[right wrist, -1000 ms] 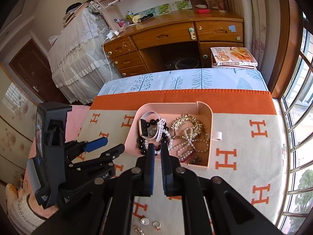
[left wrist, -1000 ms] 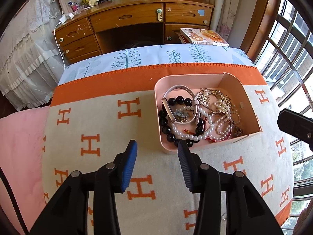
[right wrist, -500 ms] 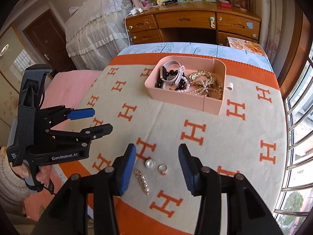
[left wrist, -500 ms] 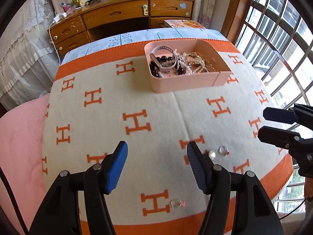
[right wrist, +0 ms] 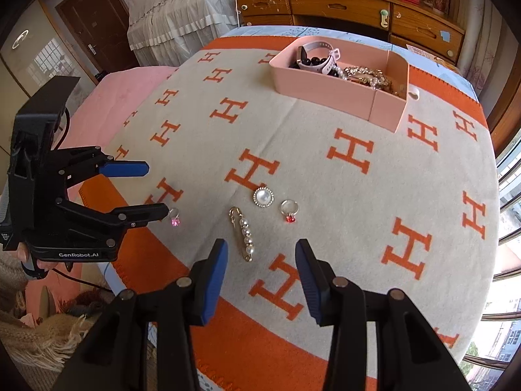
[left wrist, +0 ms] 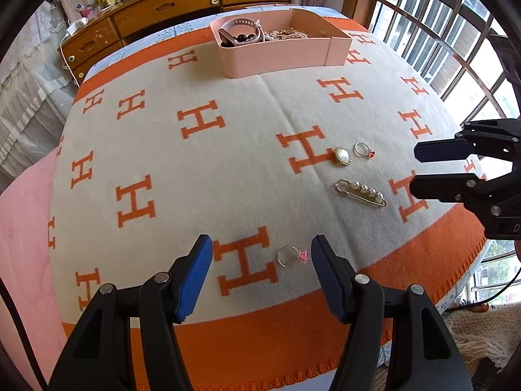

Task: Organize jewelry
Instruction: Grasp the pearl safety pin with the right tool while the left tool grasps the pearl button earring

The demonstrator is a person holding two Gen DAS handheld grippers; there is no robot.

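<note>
Jewelry lies loose on the H-pattern blanket [left wrist: 202, 169] w/ more in the pink box [left wrist: 280, 55] at the far side. Left gripper [left wrist: 262, 257] hangs open, empty, jaws either side of the pink-stone ring [left wrist: 291, 256] but not touching it. Right gripper [right wrist: 260, 260] is partly open, jaws just been closing a bit, nothing between them; pearl pin [right wrist: 242, 233] lies just beyond its left pad. Pearl brooch [right wrist: 263, 197] and red-stone ring [right wrist: 289, 209] sit a little farther, side by side.

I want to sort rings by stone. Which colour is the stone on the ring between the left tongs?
Pink stone on that ring; left wrist view.
</note>
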